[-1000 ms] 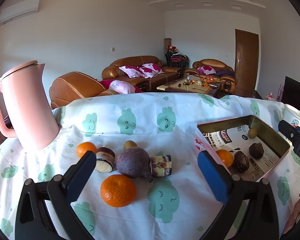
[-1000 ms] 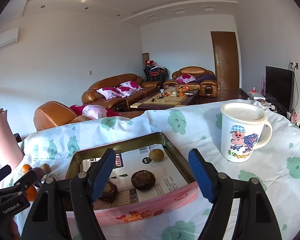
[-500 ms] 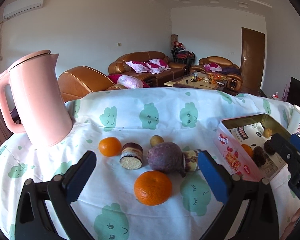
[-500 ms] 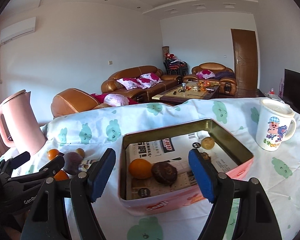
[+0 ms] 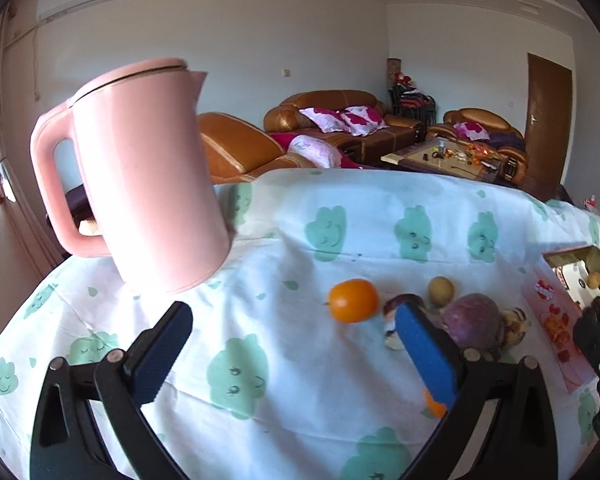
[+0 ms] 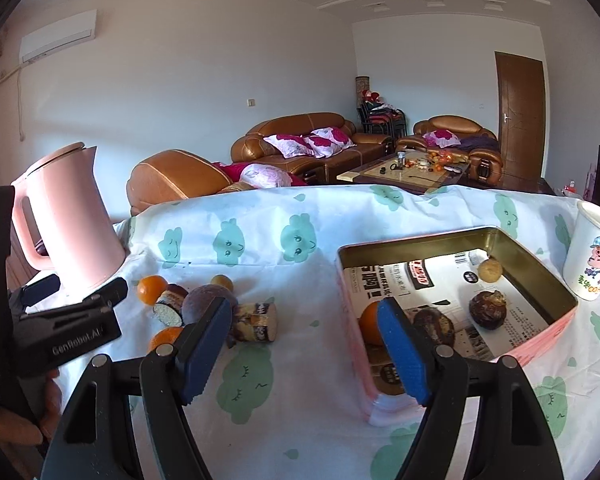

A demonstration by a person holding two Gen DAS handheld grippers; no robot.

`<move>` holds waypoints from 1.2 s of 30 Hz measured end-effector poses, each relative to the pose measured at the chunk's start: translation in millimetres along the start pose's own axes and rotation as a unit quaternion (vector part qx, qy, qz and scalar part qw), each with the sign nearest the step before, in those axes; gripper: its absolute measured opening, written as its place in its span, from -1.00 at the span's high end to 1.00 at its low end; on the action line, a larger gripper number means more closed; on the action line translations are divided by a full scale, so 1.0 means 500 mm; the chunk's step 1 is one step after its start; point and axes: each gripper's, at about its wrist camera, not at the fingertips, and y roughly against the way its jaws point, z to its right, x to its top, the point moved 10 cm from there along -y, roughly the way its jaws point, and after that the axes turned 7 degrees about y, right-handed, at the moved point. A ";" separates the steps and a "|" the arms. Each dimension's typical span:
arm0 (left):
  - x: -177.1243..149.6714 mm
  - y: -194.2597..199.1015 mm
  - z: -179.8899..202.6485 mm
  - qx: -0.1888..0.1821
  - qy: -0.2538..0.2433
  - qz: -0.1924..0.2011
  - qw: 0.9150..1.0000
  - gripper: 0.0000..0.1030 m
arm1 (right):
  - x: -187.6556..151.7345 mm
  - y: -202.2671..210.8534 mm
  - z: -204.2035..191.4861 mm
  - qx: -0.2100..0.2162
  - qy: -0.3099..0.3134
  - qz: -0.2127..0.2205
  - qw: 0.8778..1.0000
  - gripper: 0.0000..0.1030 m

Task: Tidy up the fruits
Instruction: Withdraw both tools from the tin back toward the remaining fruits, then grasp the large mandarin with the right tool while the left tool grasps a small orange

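- Behind your work sits a living room with brown sofas; you work on a tablecloth point(image 6: 300, 360) printed with green clouds.
- Your left gripper point(image 5: 296, 354) is spread wide and holds nothing, hovering over bare cloth left of the loose fruit.
- Your right gripper point(image 6: 304, 344) is likewise spread and empty, between the fruit cluster and the tin box point(image 6: 540, 264).
- Loose on the cloth lie an orange point(image 5: 353, 300), a purple fruit point(image 5: 474, 320) and a small brown fruit point(image 5: 441, 290); the box at right already holds several pieces.
- You appear to be between picks: next, probably centre one gripper on a loose fruit, close gently, then carry it right into the box.
- Only the right wrist view shows the box interior and the cartoon mug point(image 6: 594, 256); the left wrist view shows the pink kettle point(image 5: 148, 176) up close.
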 end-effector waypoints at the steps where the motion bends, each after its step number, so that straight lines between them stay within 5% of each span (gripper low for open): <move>1: 0.005 -0.006 -0.020 0.006 0.013 -0.004 1.000 -1.00 | -0.001 -0.004 -0.013 0.008 0.006 -0.004 1.000 -0.49; 8: 0.014 -0.023 -0.088 0.044 0.033 -0.014 0.998 -1.00 | -0.030 -0.042 -0.122 0.101 0.027 -0.062 0.993 -0.46; 14: 0.005 -0.044 -0.106 0.059 0.031 -0.037 0.997 -1.00 | -0.053 -0.107 -0.194 0.122 0.037 -0.126 0.984 -0.44; 19: -0.003 -0.059 -0.125 0.071 0.037 -0.050 0.996 -1.00 | -0.075 -0.138 -0.215 0.116 0.052 -0.170 0.977 0.01; 24: -0.011 -0.066 -0.116 0.058 0.029 -0.057 0.996 -1.00 | -0.077 -0.117 -0.206 0.127 0.049 -0.164 0.977 0.06; 29: -0.012 -0.068 -0.087 0.000 0.051 -0.063 0.997 -1.00 | -0.048 -0.046 -0.161 0.104 0.057 -0.091 0.989 0.06; 32: -0.015 -0.080 -0.052 -0.046 0.082 -0.085 0.992 -0.92 | -0.027 -0.025 -0.129 0.079 0.058 -0.058 0.993 0.06; 36: -0.014 -0.116 -0.008 -0.064 0.121 -0.128 0.982 -0.81 | -0.006 -0.023 -0.091 0.066 0.036 -0.040 0.996 0.06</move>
